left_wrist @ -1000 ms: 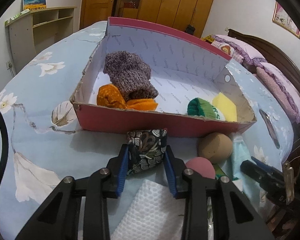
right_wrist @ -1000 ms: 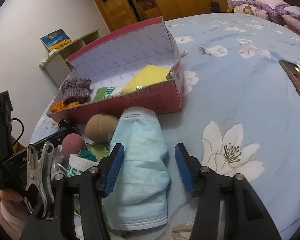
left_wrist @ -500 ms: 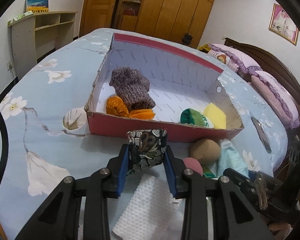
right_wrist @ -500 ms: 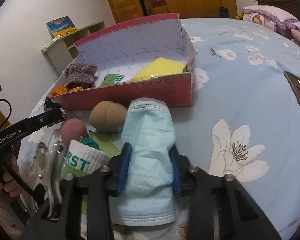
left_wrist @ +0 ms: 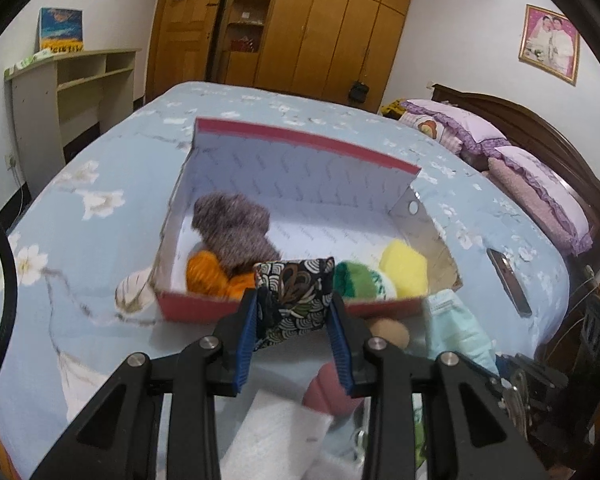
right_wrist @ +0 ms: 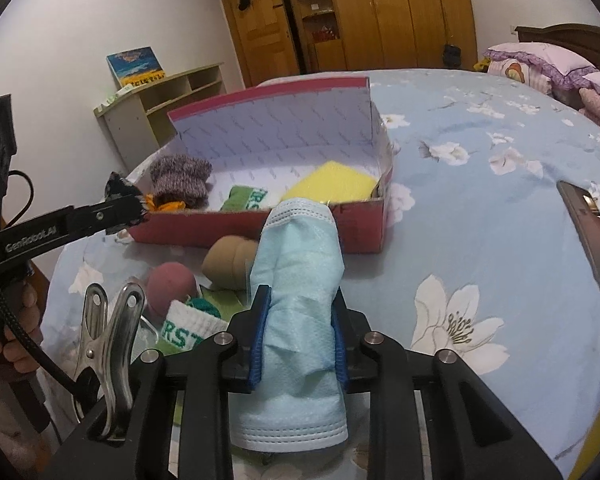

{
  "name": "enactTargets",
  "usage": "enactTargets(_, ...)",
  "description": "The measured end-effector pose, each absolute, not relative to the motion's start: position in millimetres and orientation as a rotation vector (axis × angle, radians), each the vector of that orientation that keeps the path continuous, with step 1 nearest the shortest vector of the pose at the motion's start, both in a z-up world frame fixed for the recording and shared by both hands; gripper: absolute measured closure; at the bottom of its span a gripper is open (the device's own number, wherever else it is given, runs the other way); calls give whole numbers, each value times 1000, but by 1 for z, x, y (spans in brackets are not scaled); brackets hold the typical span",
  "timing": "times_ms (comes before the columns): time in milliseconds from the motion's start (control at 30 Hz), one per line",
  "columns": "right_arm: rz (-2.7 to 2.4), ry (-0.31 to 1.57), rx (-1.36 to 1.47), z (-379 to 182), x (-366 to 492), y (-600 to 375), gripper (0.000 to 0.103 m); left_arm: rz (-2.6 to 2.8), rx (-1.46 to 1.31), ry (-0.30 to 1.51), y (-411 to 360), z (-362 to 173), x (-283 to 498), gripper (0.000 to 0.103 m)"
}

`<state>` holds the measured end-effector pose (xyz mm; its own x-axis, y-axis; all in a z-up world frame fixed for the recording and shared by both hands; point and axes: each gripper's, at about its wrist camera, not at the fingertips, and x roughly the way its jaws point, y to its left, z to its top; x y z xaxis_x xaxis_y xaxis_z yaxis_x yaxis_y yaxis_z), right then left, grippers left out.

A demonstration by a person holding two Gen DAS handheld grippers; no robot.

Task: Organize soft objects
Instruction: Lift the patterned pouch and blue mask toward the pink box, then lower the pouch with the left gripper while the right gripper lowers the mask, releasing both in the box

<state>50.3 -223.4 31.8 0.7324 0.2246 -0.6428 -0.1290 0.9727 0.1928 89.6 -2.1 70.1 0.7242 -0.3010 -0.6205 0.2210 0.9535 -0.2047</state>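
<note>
Pinched between the left gripper's point(left_wrist: 293, 307) jaws is a dark patterned fabric pouch point(left_wrist: 294, 295), held in the air just short of the near red wall of the open box point(left_wrist: 260, 307), with the box's interior lying straight ahead of the fingers. Clamped in the right gripper point(right_wrist: 298, 340) is a folded blue face mask point(right_wrist: 298, 276), its long axis running along the fingers toward that same near wall, its far end nearly at the rim. Judging by this, the left gripper is nearer the box's grey-knit-and-orange end, the right nearer the yellow sponge point(right_wrist: 334, 180) end, and each load needs to clear the wall before release.
</note>
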Motion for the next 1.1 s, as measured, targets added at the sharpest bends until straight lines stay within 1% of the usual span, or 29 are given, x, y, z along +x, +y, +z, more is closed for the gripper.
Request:
enactTargets(200, 195, 703, 159, 45, 48, -230, 75, -301, -94, 669, -19, 77, 115, 68)
enactTargets(467, 179, 684, 148, 59, 51, -235, 75, -325, -71, 707, -41, 59, 150, 68)
enactTargets(767, 176, 667, 133, 72, 66, -238, 75, -288, -71, 769, -40, 38, 163, 68)
enactTargets(1100, 205, 633, 64, 87, 101, -223, 75, -189, -5, 766, -41, 24, 169, 68)
